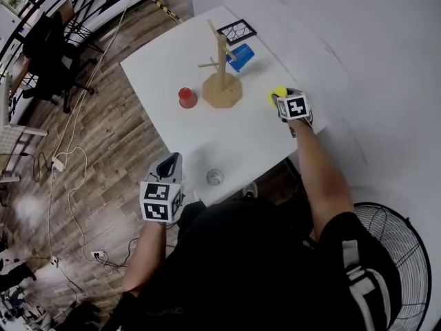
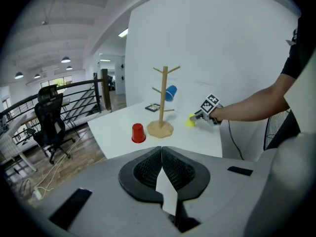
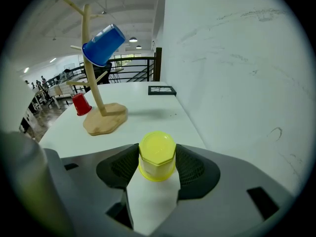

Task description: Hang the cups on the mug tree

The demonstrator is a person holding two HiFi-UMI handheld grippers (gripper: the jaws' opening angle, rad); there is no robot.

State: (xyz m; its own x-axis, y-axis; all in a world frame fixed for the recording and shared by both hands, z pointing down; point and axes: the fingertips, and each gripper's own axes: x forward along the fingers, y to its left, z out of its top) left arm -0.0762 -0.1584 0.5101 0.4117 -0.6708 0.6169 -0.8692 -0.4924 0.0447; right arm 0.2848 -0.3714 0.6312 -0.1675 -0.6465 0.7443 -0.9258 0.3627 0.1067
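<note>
The left hand-held gripper [image 1: 172, 161] is closed with nothing in it, its pads meeting edge to edge. It hangs over the near-left edge of the table [image 1: 196, 140], well short of the mug tree [image 1: 221, 81]. Beyond that edge is open wood floor with loose cables and, further left, a black office chair [image 1: 47, 55].

Just left of the mug tree's base, an upside-down red cup [image 1: 187, 98] stands alone. It is apart from the base and there is bare tabletop around it. A small grey round object [image 1: 215, 177] sits well in front of the tree, close to the near table edge.

The mug tree stands upright near the middle of the table on a flat wooden base. Its left-hand pegs are bare. A blue cup [image 1: 240, 56] hangs tilted on a peg on the tree's far-right side. Behind the tree, at the far corner, lies a black-framed patterned square [image 1: 236, 30].

To the right of the tree's base, and clear of it, a yellow cup [image 1: 278, 93] stands upside down on the table near the right edge. The right hand-held gripper [image 1: 280, 102] has its jaws spread wide around this cup, one pad close to each side wall. The cup rests on the tabletop.

The white wall runs close along this side, leaving little room to the right. The strip of table between the yellow cup and the tree is open.
</note>
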